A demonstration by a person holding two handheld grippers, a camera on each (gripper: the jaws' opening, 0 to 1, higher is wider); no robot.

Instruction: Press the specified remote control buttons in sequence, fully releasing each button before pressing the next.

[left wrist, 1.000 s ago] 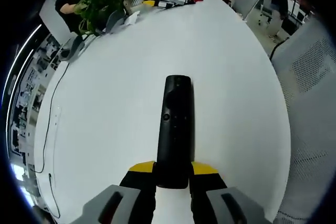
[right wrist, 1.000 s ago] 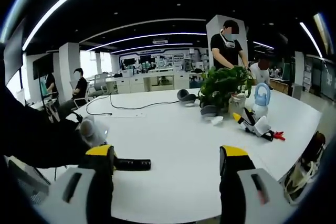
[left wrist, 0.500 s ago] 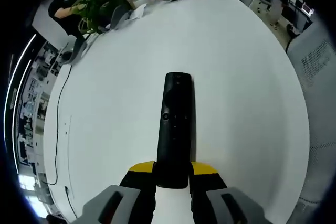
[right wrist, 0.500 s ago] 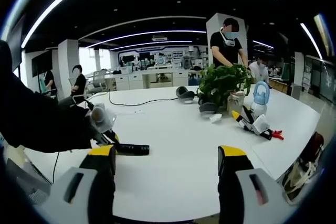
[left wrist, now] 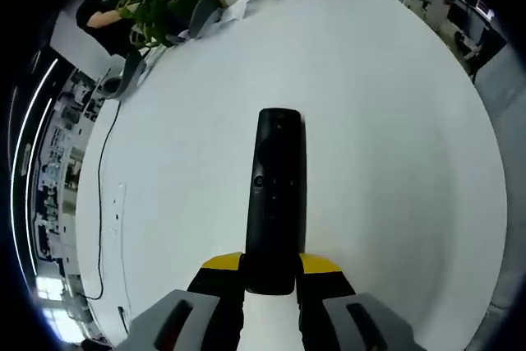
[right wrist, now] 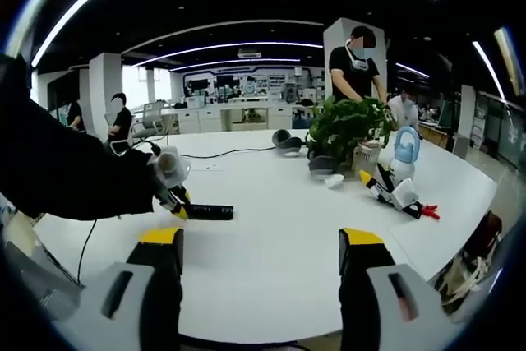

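A long black remote control [left wrist: 275, 195] points away from me above the white table [left wrist: 386, 104], its near end clamped in my left gripper [left wrist: 271, 273], which is shut on it. Small buttons show on its upper face. In the right gripper view the same remote [right wrist: 205, 212] sticks out to the right from the left gripper [right wrist: 168, 178], held by a dark-sleeved arm [right wrist: 66, 178]. My right gripper [right wrist: 261, 248] stands open over the table's near edge, well right of the remote, with nothing between its yellow-tipped jaws.
A potted plant [right wrist: 349, 129], a small blue fan [right wrist: 404, 150], headphones [right wrist: 288, 144] and yellow and red tools [right wrist: 394, 195] sit at the table's far side. A black cable [left wrist: 103, 203] trails along the left. People [right wrist: 355, 67] stand and sit beyond the table [right wrist: 271, 228].
The left gripper and remote have risen or tilted, so more tabletop shows beneath. In the right gripper view the left gripper with the remote has shifted a little up and to the right.
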